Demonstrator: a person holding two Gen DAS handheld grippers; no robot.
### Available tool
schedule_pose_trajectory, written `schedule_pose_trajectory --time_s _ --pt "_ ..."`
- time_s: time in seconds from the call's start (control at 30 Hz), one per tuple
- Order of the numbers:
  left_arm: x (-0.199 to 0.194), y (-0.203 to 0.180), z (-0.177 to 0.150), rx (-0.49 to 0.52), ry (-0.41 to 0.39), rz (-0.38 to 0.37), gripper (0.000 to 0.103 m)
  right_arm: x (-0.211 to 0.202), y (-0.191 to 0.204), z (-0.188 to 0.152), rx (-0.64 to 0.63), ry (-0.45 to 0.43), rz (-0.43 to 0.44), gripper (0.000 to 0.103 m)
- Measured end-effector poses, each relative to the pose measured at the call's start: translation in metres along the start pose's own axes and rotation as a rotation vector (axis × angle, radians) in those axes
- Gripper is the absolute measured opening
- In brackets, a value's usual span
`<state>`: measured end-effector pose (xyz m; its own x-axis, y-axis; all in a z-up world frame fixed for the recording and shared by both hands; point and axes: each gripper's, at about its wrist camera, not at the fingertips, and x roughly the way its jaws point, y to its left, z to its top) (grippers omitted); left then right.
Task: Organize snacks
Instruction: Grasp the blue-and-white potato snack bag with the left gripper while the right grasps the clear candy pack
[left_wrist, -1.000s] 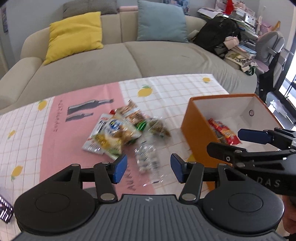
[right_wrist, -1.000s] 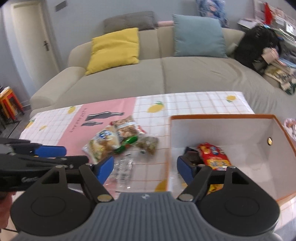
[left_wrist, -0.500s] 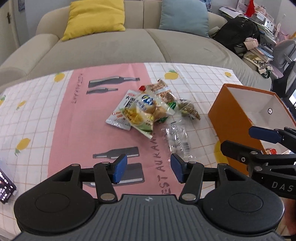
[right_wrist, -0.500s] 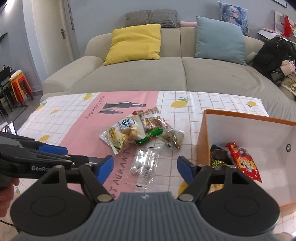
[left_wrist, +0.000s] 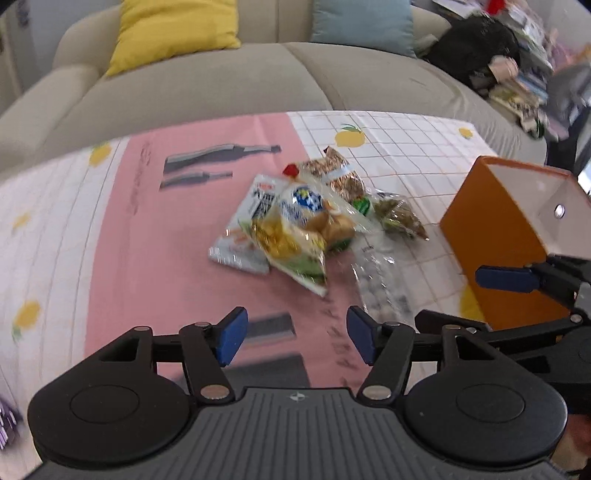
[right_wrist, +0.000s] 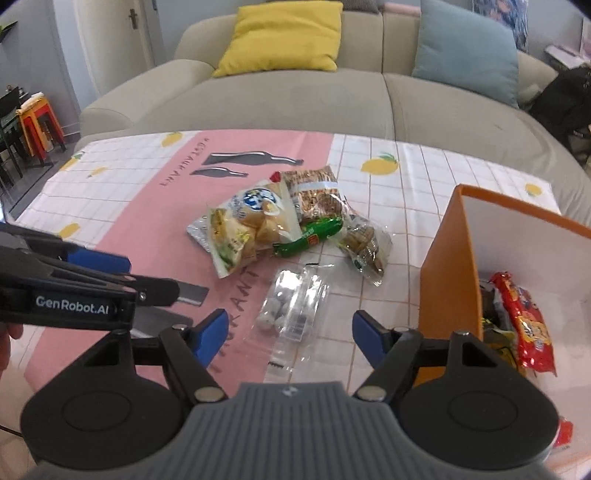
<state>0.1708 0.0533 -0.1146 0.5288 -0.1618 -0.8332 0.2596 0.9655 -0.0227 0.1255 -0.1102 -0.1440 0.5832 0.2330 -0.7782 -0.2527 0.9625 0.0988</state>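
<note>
Both wrist views look forward over the table, sharing the snack pile (left_wrist: 310, 218) and sofa (right_wrist: 295, 96).

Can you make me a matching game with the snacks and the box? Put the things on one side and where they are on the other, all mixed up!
Things:
1. red snack packet
2. clear bag
3. green stick snack
4. orange box

Places:
A. in the snack pile
B. inside the box
C. right side of the table
D. nearest the right tool

Pairs: 1-B, 2-D, 3-A, 4-C
</note>
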Motion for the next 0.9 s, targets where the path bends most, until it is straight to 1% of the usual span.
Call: schedule_pose_trajectory --time_s 0.13,0.2,0.27,0.37,0.47,0.53,0.6,0.63,0.77,0.9 --pt "0.014 0.001 0.019 0.069 -0.026 -0.015 0.079 0.031 -0.001 0.009 -0.005 0.063 -0.005 0.073" --pt "0.022 0.0 0.029 0.102 -0.041 -0.021 0.082 0.044 -0.001 0.011 -0.001 0.083 0.003 0.074" --pt "0.031 0.001 0.037 0.121 -0.045 -0.032 0.082 0.056 -0.001 0.013 0.012 0.105 0.002 0.074" --pt "0.05 0.0 0.045 0.164 -0.027 -0.049 0.082 0.073 -0.001 0.018 0.041 0.135 0.003 0.074" --pt "0.065 -0.004 0.046 0.266 -0.006 -0.049 0.082 0.084 -0.001 0.02 0.051 0.149 -0.004 0.074" --pt "0.073 -0.008 0.045 0.336 0.004 -0.048 0.082 0.09 0.0 0.021 0.032 0.155 -0.014 0.073" --pt "0.08 -0.011 0.045 0.379 0.022 -0.045 0.082 0.094 0.0 0.021 0.018 0.168 -0.031 0.072" --pt "0.084 -0.012 0.045 0.398 0.027 -0.043 0.083 0.096 -0.002 0.021 0.021 0.17 -0.024 0.071" --pt "0.101 -0.014 0.05 0.433 0.04 -0.027 0.085 0.096 -0.009 0.02 0.044 0.174 0.005 0.066" --pt "0.116 -0.017 0.053 0.427 0.049 -0.009 0.086 0.093 -0.009 0.018 0.044 0.18 0.014 0.06"
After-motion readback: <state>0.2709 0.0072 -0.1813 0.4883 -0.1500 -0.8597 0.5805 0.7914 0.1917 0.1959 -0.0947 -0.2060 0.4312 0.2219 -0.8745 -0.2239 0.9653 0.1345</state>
